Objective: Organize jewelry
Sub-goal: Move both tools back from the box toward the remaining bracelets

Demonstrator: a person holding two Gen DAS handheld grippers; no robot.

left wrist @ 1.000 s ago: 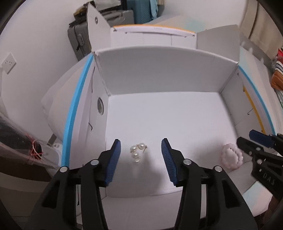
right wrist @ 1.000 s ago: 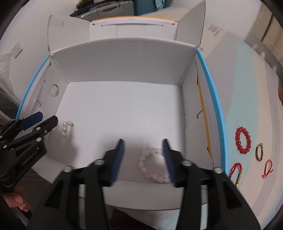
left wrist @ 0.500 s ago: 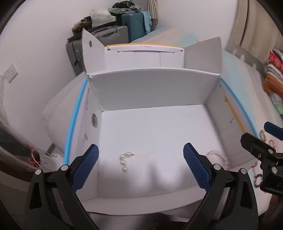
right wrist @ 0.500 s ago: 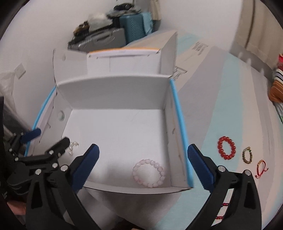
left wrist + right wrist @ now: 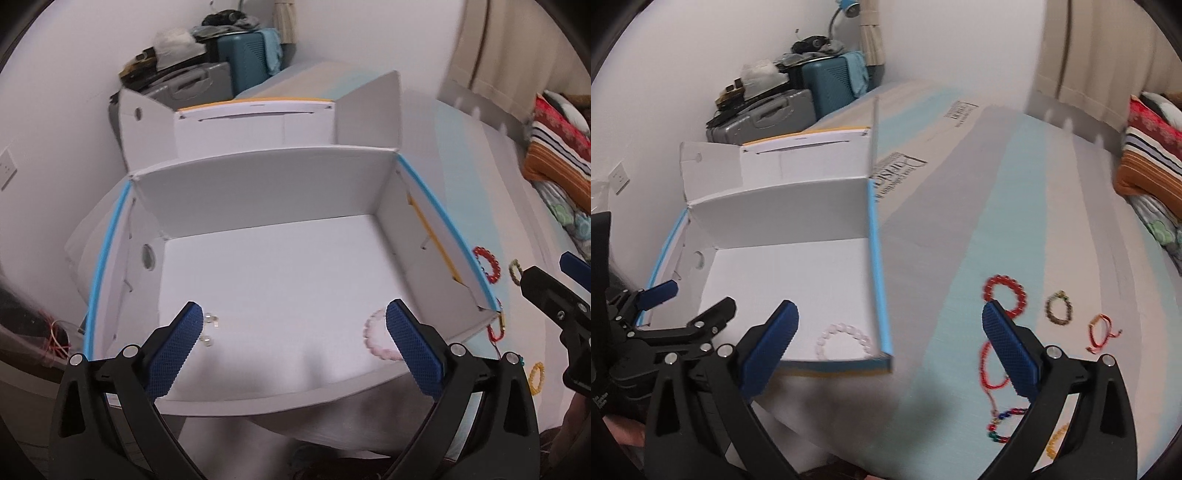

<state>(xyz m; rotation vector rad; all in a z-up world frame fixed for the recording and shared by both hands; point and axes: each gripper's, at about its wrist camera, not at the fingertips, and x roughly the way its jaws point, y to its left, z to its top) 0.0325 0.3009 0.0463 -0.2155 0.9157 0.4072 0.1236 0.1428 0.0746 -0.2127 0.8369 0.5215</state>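
A white open box (image 5: pixel 266 192) (image 5: pixel 783 210) with blue edges lies on the bed. On its floor, pearl earrings (image 5: pixel 210 325) lie at the near left and a pink bead bracelet (image 5: pixel 373 332) (image 5: pixel 846 338) at the near right. My left gripper (image 5: pixel 294 306) hangs above the box's near edge, its jaws opening with nothing between them. My right gripper (image 5: pixel 890 304) is open and empty, straddling the box's right wall. On the sheet to the right lie a red bead bracelet (image 5: pixel 1004 291), an olive one (image 5: pixel 1059 308) and a red cord one (image 5: pixel 1102 332).
More jewelry lies near the right gripper: a red string loop (image 5: pixel 988 369), multicoloured beads (image 5: pixel 1001 424) and a yellow bracelet (image 5: pixel 535 376). Suitcases (image 5: pixel 207 85) stand against the far wall. Folded striped bedding (image 5: pixel 557 147) is piled at the right.
Both grippers opened wide and drew back and up from the box. The earrings and the pink bracelet stayed on its floor. The right view swung right toward the jewelry on the sheet.
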